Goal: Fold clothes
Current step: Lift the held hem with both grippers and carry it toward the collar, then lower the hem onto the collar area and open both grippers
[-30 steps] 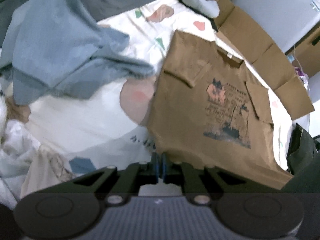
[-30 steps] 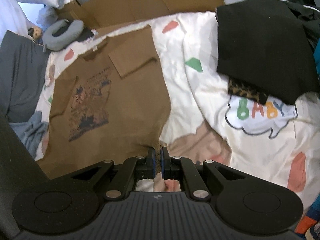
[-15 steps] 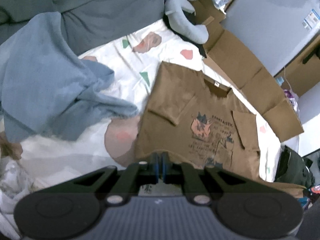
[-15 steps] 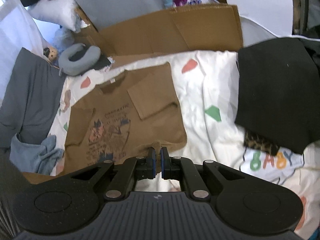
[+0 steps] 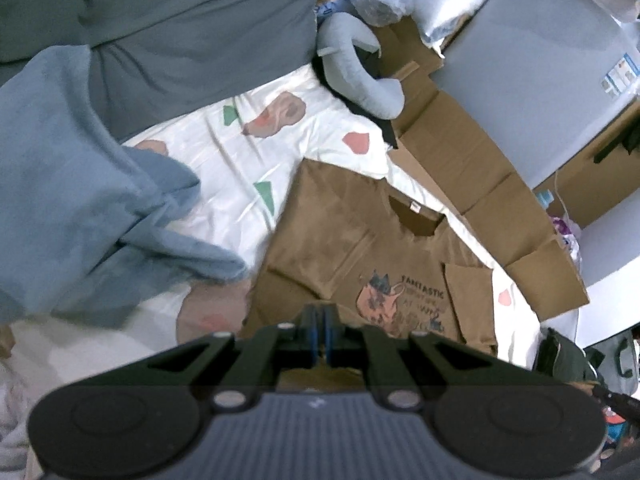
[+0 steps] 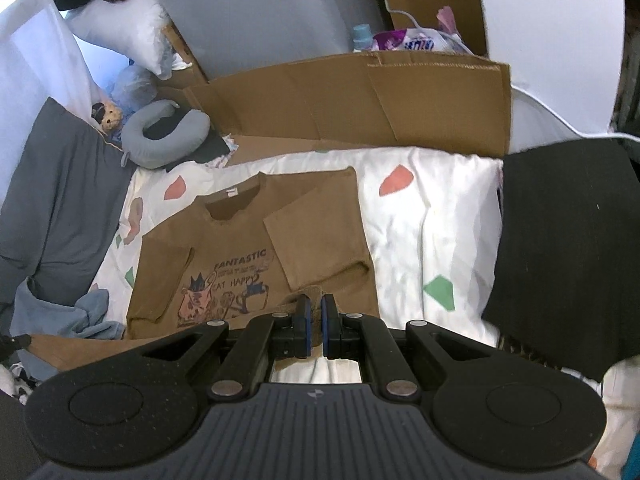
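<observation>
White bedding (image 6: 432, 216) printed with coloured shapes covers the bed, where a brown T-shirt (image 6: 316, 236) lies face up with both sleeves folded in, cardboard (image 6: 360, 100) standing behind it. Both the left gripper (image 5: 320, 330) and right gripper (image 6: 315, 326) are clamped tight on the shirt's bottom hem, lifting it off the bedding.

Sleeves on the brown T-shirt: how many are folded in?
2. Both sleeves of the brown T-shirt are folded onto its front: one sleeve beside the cat print, the other sleeve opposite.
</observation>
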Motion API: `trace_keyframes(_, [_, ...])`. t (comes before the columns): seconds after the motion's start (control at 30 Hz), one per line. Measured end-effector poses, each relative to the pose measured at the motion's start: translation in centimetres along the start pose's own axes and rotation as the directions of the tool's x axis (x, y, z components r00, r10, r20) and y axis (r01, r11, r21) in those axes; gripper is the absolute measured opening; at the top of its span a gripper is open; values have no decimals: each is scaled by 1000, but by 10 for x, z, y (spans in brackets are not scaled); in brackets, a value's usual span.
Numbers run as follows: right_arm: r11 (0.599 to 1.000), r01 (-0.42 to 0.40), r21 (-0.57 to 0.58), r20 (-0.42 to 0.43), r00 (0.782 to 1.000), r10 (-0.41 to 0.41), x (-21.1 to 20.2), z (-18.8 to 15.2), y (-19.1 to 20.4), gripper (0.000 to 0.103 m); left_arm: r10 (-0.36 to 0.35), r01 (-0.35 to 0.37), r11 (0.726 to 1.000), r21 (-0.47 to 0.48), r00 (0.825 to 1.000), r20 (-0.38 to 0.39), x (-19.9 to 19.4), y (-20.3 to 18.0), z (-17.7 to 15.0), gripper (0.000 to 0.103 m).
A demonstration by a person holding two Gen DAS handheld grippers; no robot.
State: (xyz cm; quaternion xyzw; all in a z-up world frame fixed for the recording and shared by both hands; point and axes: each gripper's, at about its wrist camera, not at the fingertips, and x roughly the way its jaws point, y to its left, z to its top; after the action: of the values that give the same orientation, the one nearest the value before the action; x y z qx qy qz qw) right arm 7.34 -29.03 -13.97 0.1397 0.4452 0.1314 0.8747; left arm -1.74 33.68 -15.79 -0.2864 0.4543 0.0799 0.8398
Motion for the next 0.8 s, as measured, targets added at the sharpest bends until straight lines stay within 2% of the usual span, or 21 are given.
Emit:
trace_keyframes(0.27, [1000, 21, -13, -2, 1000, -21, 36, 29, -1, 3, -6, 6, 1000, -4, 1000, -6, 44, -3, 27, 4])
trace_keyframes(0.8, [996, 57, -66, -13, 998, -58, 151, 82, -8, 3, 17, -17, 1000, 1, 999, 37, 153, -2, 79, 4])
